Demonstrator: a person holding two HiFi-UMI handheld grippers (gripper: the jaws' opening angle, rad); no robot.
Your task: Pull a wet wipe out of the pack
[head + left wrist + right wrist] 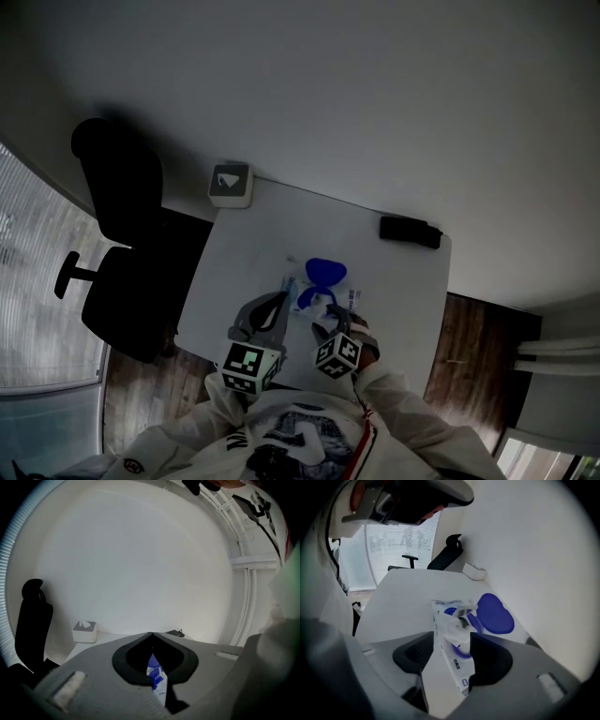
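On the white table (pixel 394 281) lies the wet wipe pack (pixel 307 298), white with blue print, its blue lid (pixel 325 272) flipped open. My left gripper (pixel 281 302) is shut on the pack's near edge; in the left gripper view the jaw tips meet (pixel 151 637) with a strip of the pack (pixel 156 679) pinched behind them. My right gripper (pixel 328 319) stands open over the pack (pixel 457 665). A crumpled white wipe (pixel 457 631) pokes out of the opening beside the lid (pixel 494 613), between the spread jaws (pixel 450 644); no pad presses on it.
A white tissue box (pixel 230 185) sits at the table's far left corner, a flat black object (pixel 410 231) at the far right edge. A black office chair (pixel 122 244) stands left of the table. A person's light sleeves fill the bottom of the head view.
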